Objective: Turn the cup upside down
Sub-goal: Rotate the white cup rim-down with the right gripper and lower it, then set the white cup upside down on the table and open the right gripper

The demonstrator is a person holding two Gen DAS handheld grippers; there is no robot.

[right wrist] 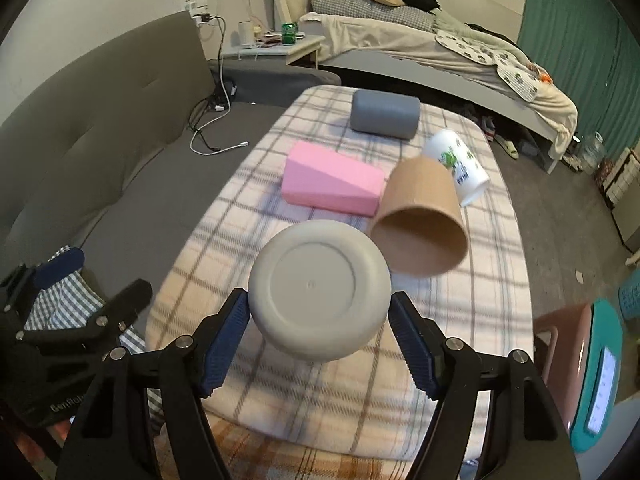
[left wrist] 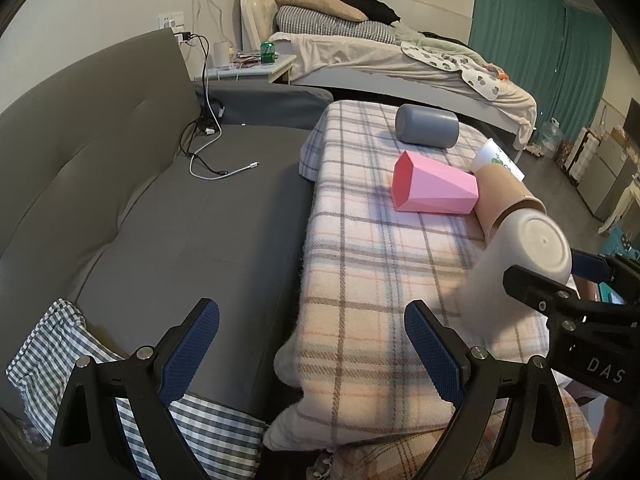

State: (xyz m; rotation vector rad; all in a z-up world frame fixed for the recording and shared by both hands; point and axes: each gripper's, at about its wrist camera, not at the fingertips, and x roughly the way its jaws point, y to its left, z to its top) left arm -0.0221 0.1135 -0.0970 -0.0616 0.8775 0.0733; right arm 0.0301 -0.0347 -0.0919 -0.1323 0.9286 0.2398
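Note:
A beige cup (right wrist: pixel 320 292) is held between the blue pads of my right gripper (right wrist: pixel 320 336), its flat base turned toward the camera, above the plaid blanket (right wrist: pixel 460 312). In the left wrist view the same cup (left wrist: pixel 528 252) is tilted, base up and toward the right, with the right gripper (left wrist: pixel 560 288) clamped on it. My left gripper (left wrist: pixel 312 344) is open and empty, low over the blanket's near-left edge. It shows at the left of the right wrist view (right wrist: pixel 96 300).
On the blanket lie a pink angular cup (right wrist: pixel 332 182), a brown cup (right wrist: pixel 420 220) on its side, a white printed cup (right wrist: pixel 460 164) and a grey cup (right wrist: pixel 384 114). A grey sofa (left wrist: pixel 120 200) with cables (left wrist: pixel 216 168) lies left; a checked cloth (left wrist: pixel 52 360) lies near left.

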